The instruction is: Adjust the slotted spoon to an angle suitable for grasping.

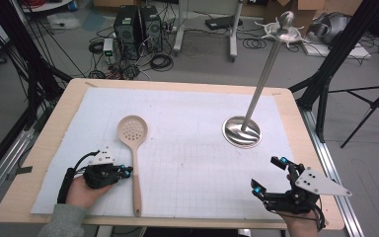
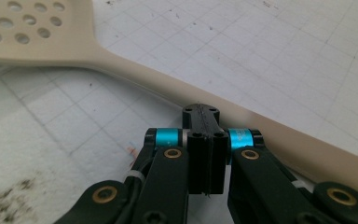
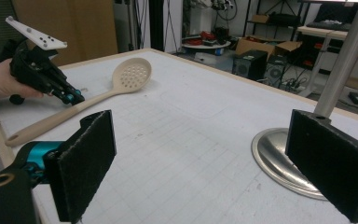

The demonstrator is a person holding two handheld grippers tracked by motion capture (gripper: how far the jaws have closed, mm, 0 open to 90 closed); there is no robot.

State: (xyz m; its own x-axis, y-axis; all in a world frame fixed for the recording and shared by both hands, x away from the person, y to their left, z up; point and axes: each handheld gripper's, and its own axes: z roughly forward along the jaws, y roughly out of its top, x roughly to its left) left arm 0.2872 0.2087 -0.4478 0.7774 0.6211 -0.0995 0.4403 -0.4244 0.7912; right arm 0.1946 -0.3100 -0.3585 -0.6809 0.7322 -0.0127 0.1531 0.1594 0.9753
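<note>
A beige slotted spoon (image 1: 134, 148) lies on the white gridded mat, its round perforated head far and its handle reaching toward the table's front edge. My left gripper (image 1: 128, 171) is shut, jaws pressed together with nothing between them, and its tips sit right at the spoon's handle (image 2: 242, 126). From the right gripper view, that spoon (image 3: 98, 95) and the left gripper (image 3: 77, 99) appear at the far left. My right gripper (image 1: 269, 175) rests low near the front right, open wide, its black pads (image 3: 86, 163) far apart around bare mat.
A metal stand with a round base (image 1: 242, 132) and a tall slanted pole topped with hooks stands right of centre, just beyond the right gripper. The wooden table's edge (image 1: 177, 221) runs close to both hands. Computer towers and cables sit on the floor behind.
</note>
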